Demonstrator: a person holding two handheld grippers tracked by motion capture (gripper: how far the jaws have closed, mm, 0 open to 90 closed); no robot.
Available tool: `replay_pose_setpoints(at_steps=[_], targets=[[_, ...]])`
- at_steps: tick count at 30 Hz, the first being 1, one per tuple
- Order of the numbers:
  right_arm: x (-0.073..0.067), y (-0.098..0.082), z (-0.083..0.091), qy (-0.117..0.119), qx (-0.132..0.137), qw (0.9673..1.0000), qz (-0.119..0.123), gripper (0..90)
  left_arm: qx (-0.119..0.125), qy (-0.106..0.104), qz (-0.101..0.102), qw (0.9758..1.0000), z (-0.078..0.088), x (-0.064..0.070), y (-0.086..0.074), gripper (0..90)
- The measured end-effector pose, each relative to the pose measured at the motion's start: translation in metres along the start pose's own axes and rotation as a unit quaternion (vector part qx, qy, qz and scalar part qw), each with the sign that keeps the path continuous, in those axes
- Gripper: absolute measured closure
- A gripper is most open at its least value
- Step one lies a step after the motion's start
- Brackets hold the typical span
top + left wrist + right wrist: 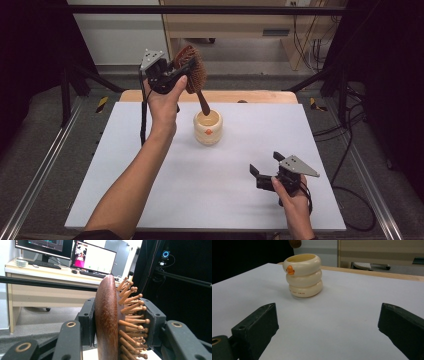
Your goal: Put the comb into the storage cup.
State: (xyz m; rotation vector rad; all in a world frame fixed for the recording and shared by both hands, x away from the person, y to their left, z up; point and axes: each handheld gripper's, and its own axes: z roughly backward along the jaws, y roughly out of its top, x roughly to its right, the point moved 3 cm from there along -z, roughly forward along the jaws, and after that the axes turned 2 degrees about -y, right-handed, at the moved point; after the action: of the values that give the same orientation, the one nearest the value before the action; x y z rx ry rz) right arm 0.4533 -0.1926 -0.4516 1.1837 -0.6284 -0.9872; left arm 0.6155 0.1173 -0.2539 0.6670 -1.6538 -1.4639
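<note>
So the hairbrush (192, 70) is a dark reddish-brown wood with lighter orange-brown pegs, and the cup (208, 127) under it is a creamy pale yellow with a little orange mark on the front plus a thin line of orange lettering near the base. Both grippers, left (172, 74) and right (265, 165), are plain black, each with a grey plate on top and brass-coloured rings at the joints. The table (210, 195) has a flat white top with a light wood edge along the far side, no pattern at all.
</note>
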Motion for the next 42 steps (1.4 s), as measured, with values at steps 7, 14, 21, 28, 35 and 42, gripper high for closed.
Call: replay_pose_setpoints(at_steps=[7,14,21,28,35,42], targets=[[0.001,0.0,0.0,0.0,0.002,1.0,-0.001,3.3,-0.002,0.001,-0.002,1.0,-0.003,0.001,-0.003,52.2],[0.001,0.0,0.0,0.0,0.002,1.0,-0.001,3.3,-0.003,0.001,-0.004,1.0,-0.005,0.002,-0.005,52.2],[0.001,0.0,0.0,0.001,0.001,1.0,-0.002,3.3,-0.005,0.001,-0.007,1.0,-0.007,0.003,-0.007,52.2],[0.001,0.0,0.0,0.001,0.001,1.0,-0.004,3.3,-0.007,0.003,-0.009,0.9999,-0.008,0.003,-0.01,52.2],[0.002,0.0,0.0,0.001,0.0,1.0,-0.003,3.3,-0.008,0.006,-0.01,0.9999,-0.009,0.001,-0.012,52.1],[0.002,0.0,0.0,0.001,0.001,1.0,-0.002,3.2,-0.009,0.008,-0.015,0.9998,-0.013,0.002,-0.016,52.1]])
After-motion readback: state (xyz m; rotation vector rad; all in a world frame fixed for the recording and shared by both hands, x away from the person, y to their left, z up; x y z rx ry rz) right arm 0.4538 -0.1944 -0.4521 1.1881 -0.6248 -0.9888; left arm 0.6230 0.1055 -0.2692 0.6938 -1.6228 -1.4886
